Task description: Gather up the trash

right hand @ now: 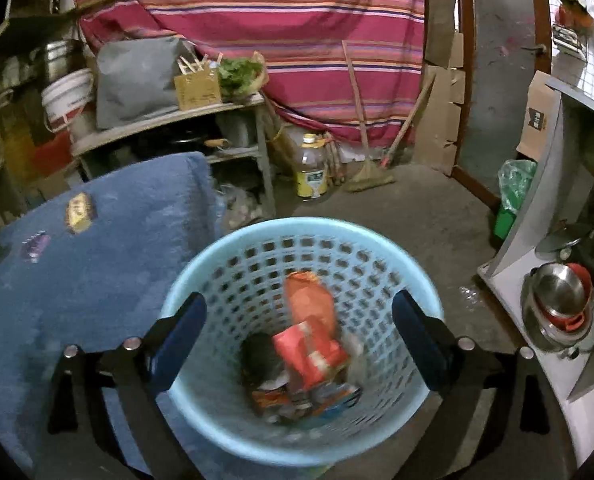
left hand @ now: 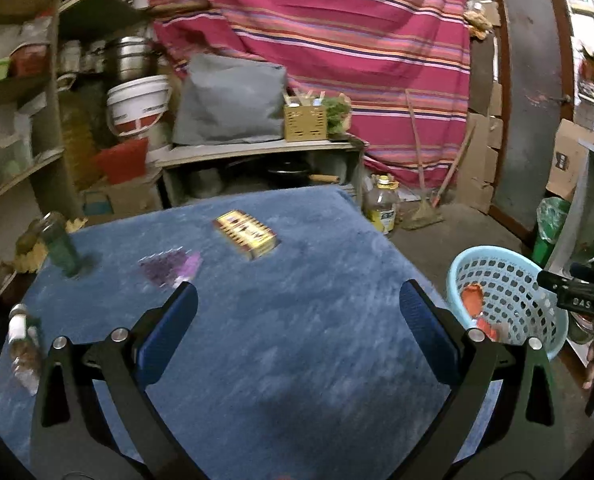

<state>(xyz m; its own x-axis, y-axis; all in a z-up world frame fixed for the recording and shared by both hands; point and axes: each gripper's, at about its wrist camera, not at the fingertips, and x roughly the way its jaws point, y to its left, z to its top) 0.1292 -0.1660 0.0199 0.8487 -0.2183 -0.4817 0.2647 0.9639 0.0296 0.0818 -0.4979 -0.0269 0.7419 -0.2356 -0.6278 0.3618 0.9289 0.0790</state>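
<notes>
My left gripper point(left hand: 297, 308) is open and empty above the blue cloth-covered table point(left hand: 257, 340). On the table lie a yellow box point(left hand: 246, 234), a purple wrapper point(left hand: 169, 268), a green glass jar point(left hand: 59, 242) and a small bottle point(left hand: 21, 344) at the left edge. My right gripper point(right hand: 299, 312) is open and empty, over the light blue basket point(right hand: 201, 276). The basket holds an orange wrapper point(right hand: 311, 328) and other packets. The basket also shows in the left wrist view point(left hand: 537, 280), right of the table.
A shelf point(left hand: 257, 148) with a grey bag, a carton and pots stands behind the table. A striped cloth point(left hand: 337, 40) hangs at the back. A plastic bottle point(right hand: 312, 168) and a broom point(right hand: 367, 168) stand on the floor. Steel bowls point(right hand: 561, 300) sit on a white counter at right.
</notes>
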